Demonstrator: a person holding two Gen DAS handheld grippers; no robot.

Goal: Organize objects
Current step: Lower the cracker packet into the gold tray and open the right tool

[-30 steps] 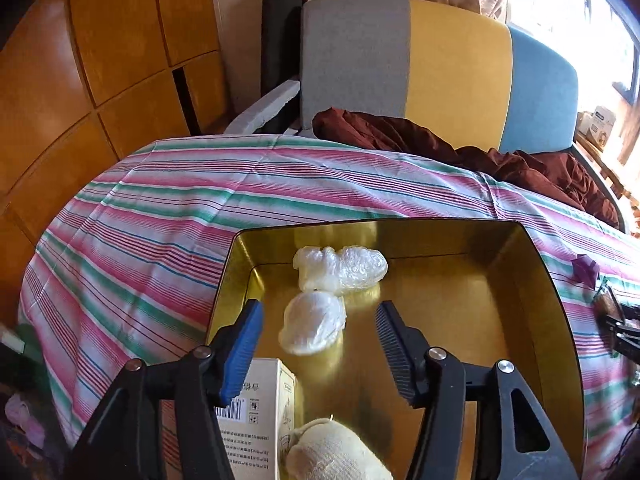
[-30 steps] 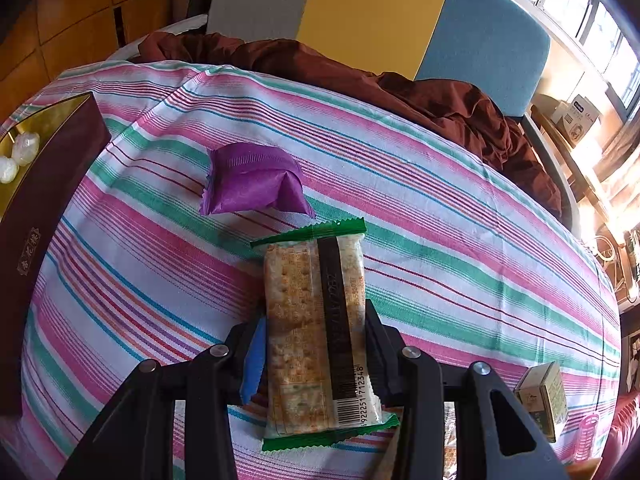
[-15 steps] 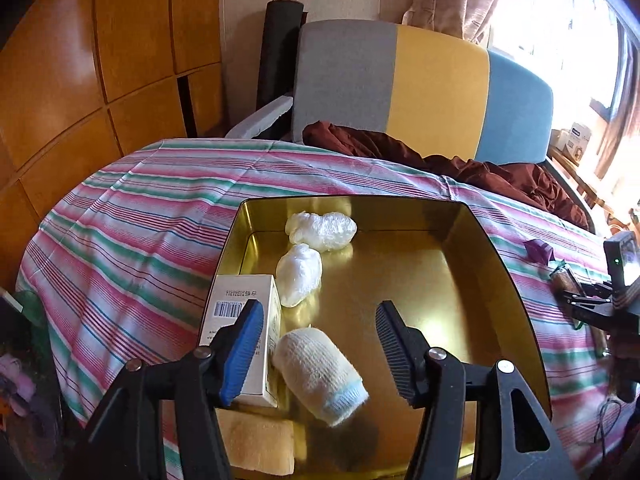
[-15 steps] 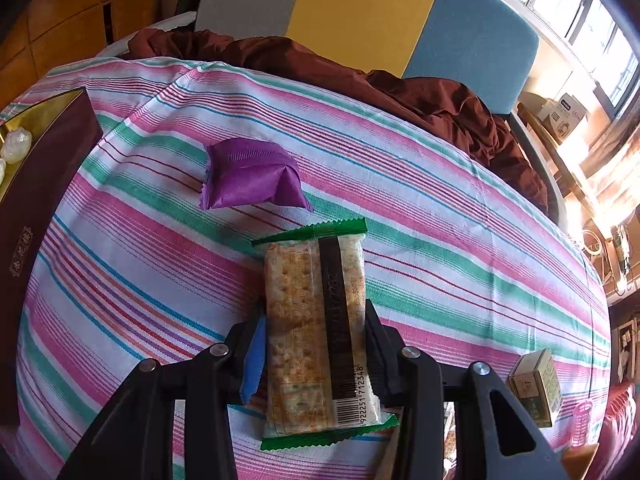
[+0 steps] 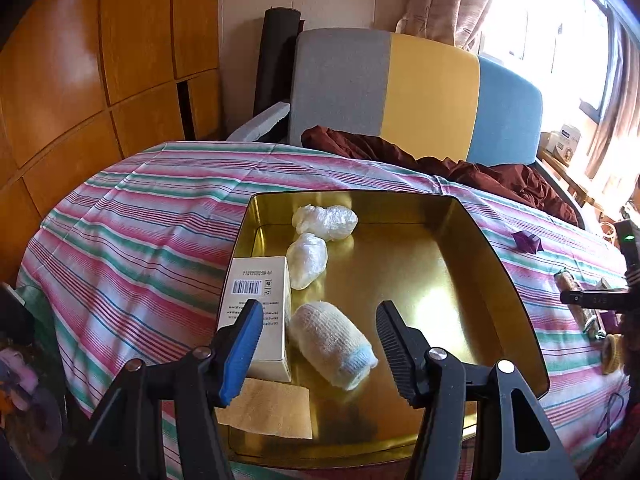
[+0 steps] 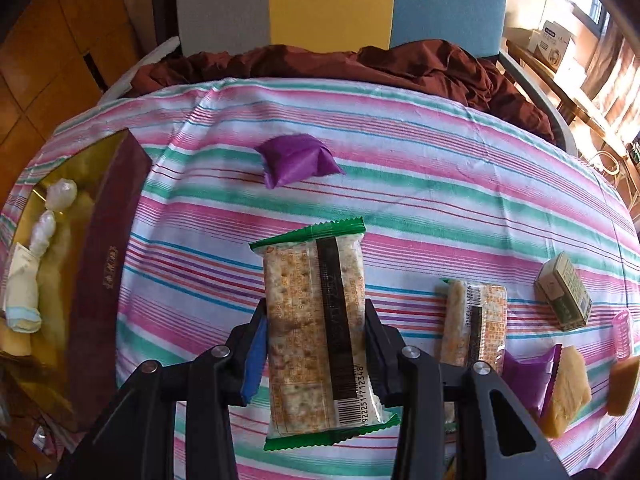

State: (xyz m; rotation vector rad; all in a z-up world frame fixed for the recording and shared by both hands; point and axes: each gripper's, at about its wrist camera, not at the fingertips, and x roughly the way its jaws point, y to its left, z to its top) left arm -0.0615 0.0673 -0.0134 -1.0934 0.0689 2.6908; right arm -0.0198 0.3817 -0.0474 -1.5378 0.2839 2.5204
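Note:
A gold tin tray (image 5: 492,264) lies on the striped tablecloth. In it are two clear plastic-wrapped lumps (image 5: 324,220), a white barcode box (image 5: 260,304), a rolled cream sock (image 5: 332,344) and a yellow sponge (image 5: 272,408). My left gripper (image 5: 320,344) hangs open above the tray's near end, its jaws either side of the sock without touching it. My right gripper (image 6: 316,344) is shut on a green-edged cracker packet (image 6: 316,320), held above the cloth to the right of the tray (image 6: 108,248).
On the cloth lie a purple pouch (image 6: 298,158), a second cracker packet (image 6: 474,316), a small green-and-tan box (image 6: 564,292), a pink roller (image 6: 622,332), yellow sponges (image 6: 568,392) and a purple wrapper (image 6: 528,380). A chair with dark red cloth (image 6: 360,64) stands behind.
The left gripper drew back from the tray's middle to its near end, bringing the box, sock and sponge into view. The right gripper rose and rolled with the packet, showing more items on the right.

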